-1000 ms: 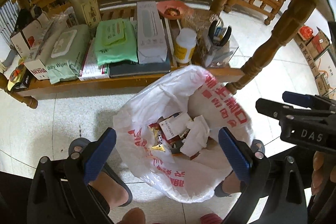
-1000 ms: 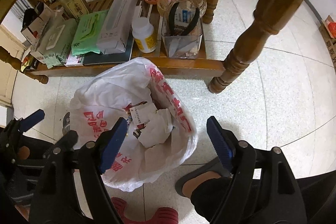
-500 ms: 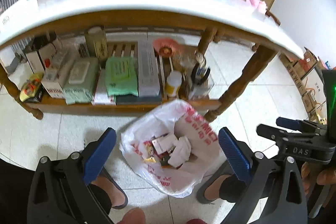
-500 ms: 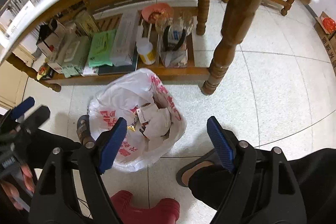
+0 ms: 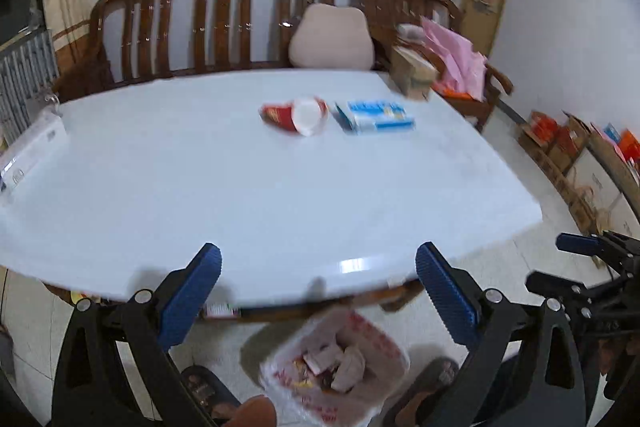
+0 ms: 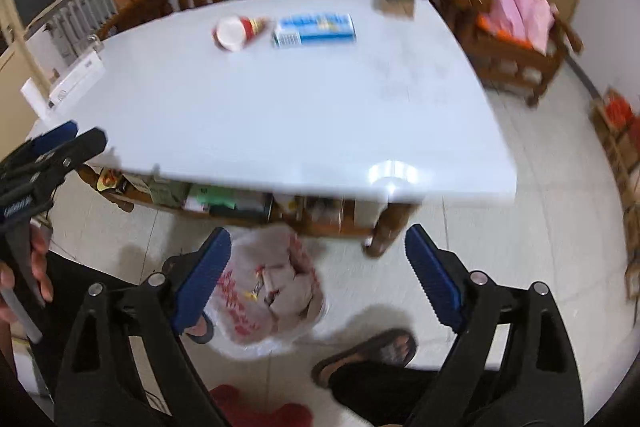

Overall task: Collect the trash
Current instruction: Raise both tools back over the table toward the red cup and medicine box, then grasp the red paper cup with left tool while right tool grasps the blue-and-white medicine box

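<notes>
Both the left tongs (image 5: 318, 291) and the right tongs (image 6: 318, 277) are wide and hold nothing, ready for a pick. The red cup (image 5: 298, 115) lies beside the blue box (image 5: 376, 117) on the table (image 5: 280, 187); the trash bag (image 6: 268, 291) waits on the floor below.

Left gripper (image 5: 318, 291) and right gripper (image 6: 318, 277) both gape wide, holding nothing, side by side.

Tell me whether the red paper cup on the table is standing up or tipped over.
Tipped over. The red paper cup lies on its side on the white table, its white open mouth facing sideways, beside the blue box.
</notes>
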